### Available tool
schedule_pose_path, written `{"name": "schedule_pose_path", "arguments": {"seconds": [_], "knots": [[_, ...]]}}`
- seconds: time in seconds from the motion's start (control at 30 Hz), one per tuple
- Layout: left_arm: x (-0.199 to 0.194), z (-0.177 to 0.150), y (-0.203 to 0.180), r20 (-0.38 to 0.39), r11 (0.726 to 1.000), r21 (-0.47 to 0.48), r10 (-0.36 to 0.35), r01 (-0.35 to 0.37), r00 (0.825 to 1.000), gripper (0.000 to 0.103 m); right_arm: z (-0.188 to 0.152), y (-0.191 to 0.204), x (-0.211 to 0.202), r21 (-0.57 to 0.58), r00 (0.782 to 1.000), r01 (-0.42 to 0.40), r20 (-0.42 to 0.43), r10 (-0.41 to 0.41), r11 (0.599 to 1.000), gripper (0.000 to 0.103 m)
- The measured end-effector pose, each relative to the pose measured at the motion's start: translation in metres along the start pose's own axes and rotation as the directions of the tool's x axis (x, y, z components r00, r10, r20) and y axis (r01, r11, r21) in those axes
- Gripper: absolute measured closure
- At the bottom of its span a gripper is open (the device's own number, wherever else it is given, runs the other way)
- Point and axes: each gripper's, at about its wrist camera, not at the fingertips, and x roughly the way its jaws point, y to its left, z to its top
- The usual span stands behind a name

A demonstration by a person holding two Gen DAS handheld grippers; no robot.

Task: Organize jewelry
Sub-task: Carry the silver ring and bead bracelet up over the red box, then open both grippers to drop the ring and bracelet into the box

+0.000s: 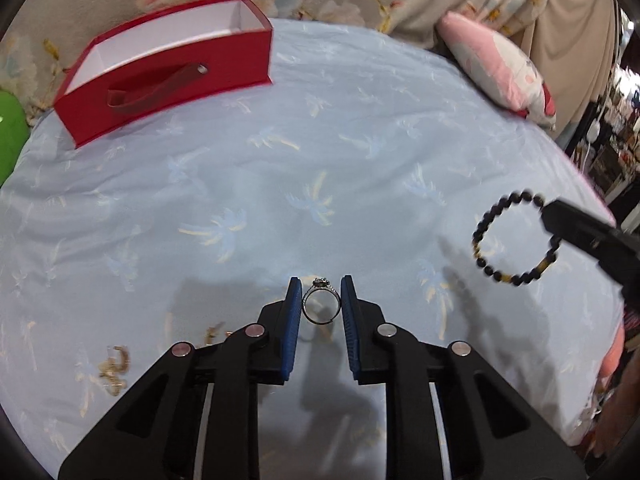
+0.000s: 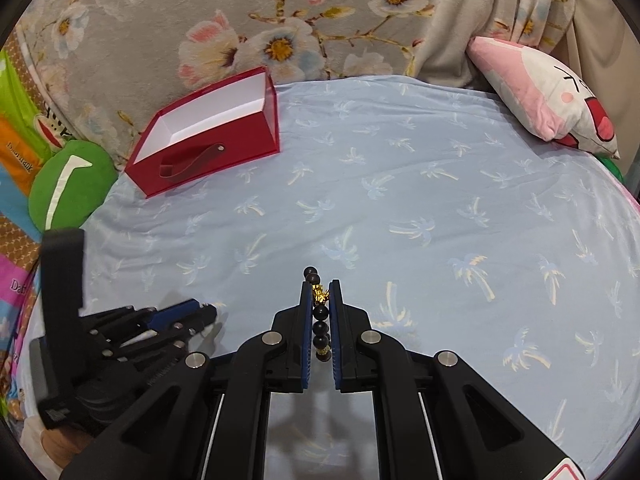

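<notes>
My left gripper point(image 1: 321, 286) is shut on a silver ring point(image 1: 321, 305) with a stone on top, held above the blue sheet. My right gripper point(image 2: 320, 286) is shut on a black beaded bracelet point(image 2: 320, 316) with gold beads; in the left wrist view the bracelet point(image 1: 514, 238) hangs as a loop from the right gripper point(image 1: 550, 216) at the right. The left gripper point(image 2: 200, 312) also shows at the lower left of the right wrist view. An open red box point(image 1: 168, 76) with a white inside and a ribbon handle sits at the far left of the bed point(image 2: 208, 136).
The bed has a pale blue palm-print sheet point(image 1: 320, 160). A gold chain piece point(image 1: 114, 364) lies on the sheet at lower left. A pink pillow point(image 2: 548, 96) is at the far right, a green cushion point(image 2: 70, 184) at the left, and a floral blanket point(image 2: 240, 20) behind.
</notes>
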Motion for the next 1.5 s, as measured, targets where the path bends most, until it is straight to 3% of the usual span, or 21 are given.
{"name": "schedule_pose_path", "arguments": {"seconds": [0.13,0.23,0.5,0.8,0.97,1.13,1.3,1.5], "knots": [[-0.037,0.014,0.031,0.072,0.998,-0.063,0.036,-0.031,0.997,0.084,0.009,0.014,-0.008,-0.027,0.999,-0.028,0.028,0.028,0.999,0.096],[-0.064,0.026,0.059,0.118,0.99,-0.11,0.101,-0.088,0.988,0.084,0.02,0.028,-0.014,-0.052,0.997,-0.051,0.059,0.054,0.997,0.096],[-0.12,0.053,0.121,0.199,0.956,-0.199,0.253,-0.213,0.947,0.084,0.062,0.077,-0.024,-0.152,0.98,-0.115,0.146,0.137,0.982,0.096],[-0.141,0.106,0.165,0.288,0.943,-0.218,0.307,-0.25,0.907,0.084,0.131,0.133,-0.019,-0.276,0.942,-0.151,0.251,0.223,0.949,0.096],[-0.134,0.157,0.186,0.328,0.947,-0.217,0.297,-0.235,0.896,0.084,0.189,0.16,0.002,-0.318,0.924,-0.158,0.286,0.253,0.935,0.096],[-0.112,0.215,0.201,0.377,0.959,-0.184,0.271,-0.215,0.885,0.084,0.244,0.181,0.047,-0.323,0.916,-0.219,0.256,0.308,0.921,0.096],[-0.07,0.268,0.215,0.383,0.955,-0.142,0.296,-0.261,0.875,0.084,0.291,0.197,0.108,-0.329,0.918,-0.244,0.225,0.327,0.912,0.096],[-0.008,0.322,0.24,0.362,0.951,-0.123,0.31,-0.284,0.879,0.084,0.335,0.212,0.193,-0.314,0.934,-0.253,0.167,0.315,0.915,0.096]]}}
